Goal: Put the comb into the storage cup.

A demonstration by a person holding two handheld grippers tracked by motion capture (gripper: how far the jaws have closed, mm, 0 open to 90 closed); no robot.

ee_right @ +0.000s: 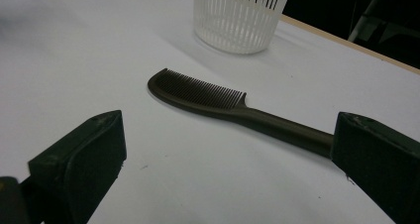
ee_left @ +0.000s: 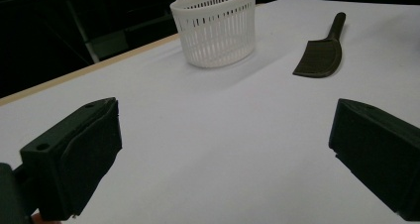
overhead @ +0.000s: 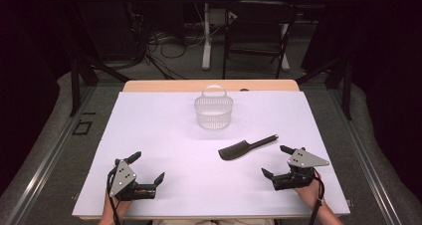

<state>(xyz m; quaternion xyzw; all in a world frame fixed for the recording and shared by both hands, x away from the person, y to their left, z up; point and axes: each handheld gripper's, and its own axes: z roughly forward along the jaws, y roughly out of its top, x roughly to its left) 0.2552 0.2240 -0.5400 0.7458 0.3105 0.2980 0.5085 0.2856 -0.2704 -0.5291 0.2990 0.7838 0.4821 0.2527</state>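
A black comb (overhead: 246,147) lies flat on the white table (overhead: 164,140), right of the middle, its handle pointing to the far right. Behind it stands a white slotted basket (overhead: 214,109) with a hoop handle, upright and apparently empty. My right gripper (overhead: 276,161) rests near the front right, just short of the comb, jaws wide apart with nothing between them. In the right gripper view the comb (ee_right: 218,100) lies a little ahead of the jaws, the basket (ee_right: 238,16) beyond. My left gripper (overhead: 147,169) sits at the front left, open and empty; its view shows the basket (ee_left: 217,28) and comb (ee_left: 322,50) far ahead.
The table's wooden far edge (overhead: 209,85) backs onto a dark floor with cables, a table leg (overhead: 206,36) and a black chair (overhead: 256,33). A person's hands hold both grippers at the near edge.
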